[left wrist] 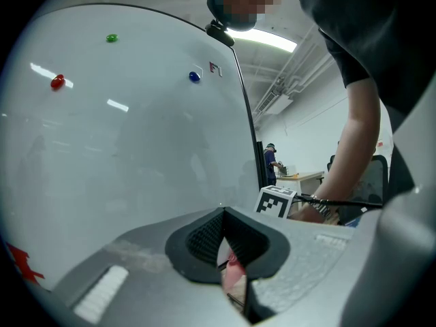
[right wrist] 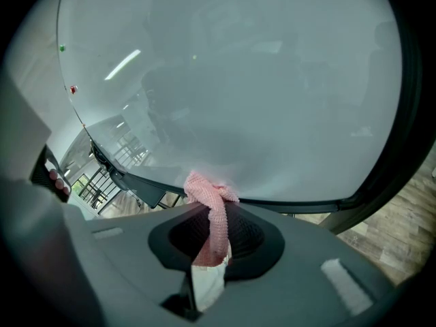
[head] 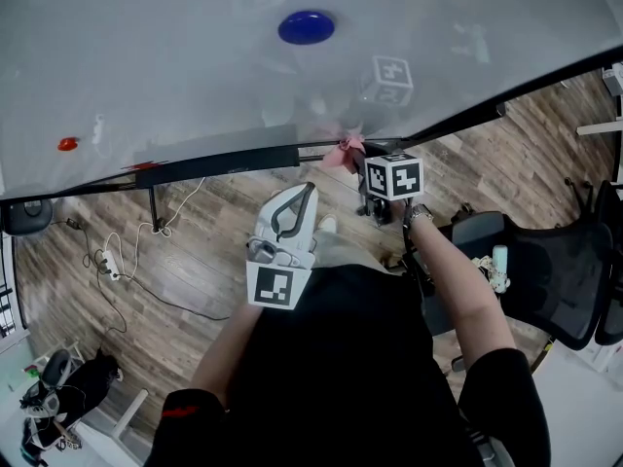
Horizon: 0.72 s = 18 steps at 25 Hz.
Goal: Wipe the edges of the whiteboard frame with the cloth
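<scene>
Right gripper (right wrist: pixel 211 218) is clamped on the pink cloth (right wrist: pixel 208 191). A bunched knot sticks out past the jaw tips, and the rest of the cloth is pinched between the pads.

The knot touches the bottom edge of the whiteboard frame (right wrist: pixel 300 203), right where the dark rail meets the white surface. In the head view this is the right-of-middle stretch of the lower rail (head: pixel 234 159), with the cloth (head: pixel 343 152) just ahead of my right gripper (head: pixel 356 161).

Left gripper (head: pixel 307 191) hangs below the rail, away from the board. Its jaws meet at the tips and I see nothing held in them (left wrist: pixel 223 213).

My read on handling:
- The cloth is a light, soft knit with no stiffness, so it will fold over rather than push.
- The short overhang looks right. A longer tail would flop and skip the edge.
- Pressure has to come from the jaw tips backing the knot.
- The rail is rigid, so I'd keep the pressure light to avoid dragging the cloth out of the pinch.
</scene>
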Available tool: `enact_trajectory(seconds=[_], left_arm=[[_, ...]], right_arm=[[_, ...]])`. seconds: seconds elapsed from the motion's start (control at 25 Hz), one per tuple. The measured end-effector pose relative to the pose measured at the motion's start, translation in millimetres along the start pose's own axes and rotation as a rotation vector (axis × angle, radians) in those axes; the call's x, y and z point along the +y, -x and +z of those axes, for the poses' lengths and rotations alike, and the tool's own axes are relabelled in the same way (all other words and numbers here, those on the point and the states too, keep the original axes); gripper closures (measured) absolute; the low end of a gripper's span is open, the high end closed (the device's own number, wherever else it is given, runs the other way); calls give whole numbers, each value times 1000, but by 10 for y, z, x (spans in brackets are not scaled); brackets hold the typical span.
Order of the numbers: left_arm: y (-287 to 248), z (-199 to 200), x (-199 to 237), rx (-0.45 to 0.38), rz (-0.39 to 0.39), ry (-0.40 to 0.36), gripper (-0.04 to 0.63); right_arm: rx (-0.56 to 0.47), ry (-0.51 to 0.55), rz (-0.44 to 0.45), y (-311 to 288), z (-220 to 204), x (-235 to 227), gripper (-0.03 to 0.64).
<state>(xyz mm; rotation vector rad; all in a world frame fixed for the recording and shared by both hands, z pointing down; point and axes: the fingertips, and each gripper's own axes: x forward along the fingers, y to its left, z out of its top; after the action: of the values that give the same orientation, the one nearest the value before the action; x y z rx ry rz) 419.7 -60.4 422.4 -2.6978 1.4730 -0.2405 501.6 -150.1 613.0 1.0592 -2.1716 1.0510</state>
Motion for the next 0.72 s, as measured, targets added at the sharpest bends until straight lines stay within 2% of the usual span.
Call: enact_trajectory(seconds=[0.72], left_arm=[[-29,-17,-8,-15,-17,2,595]], right_arm=[[-4,-11,-34,28,-24,-131,557]])
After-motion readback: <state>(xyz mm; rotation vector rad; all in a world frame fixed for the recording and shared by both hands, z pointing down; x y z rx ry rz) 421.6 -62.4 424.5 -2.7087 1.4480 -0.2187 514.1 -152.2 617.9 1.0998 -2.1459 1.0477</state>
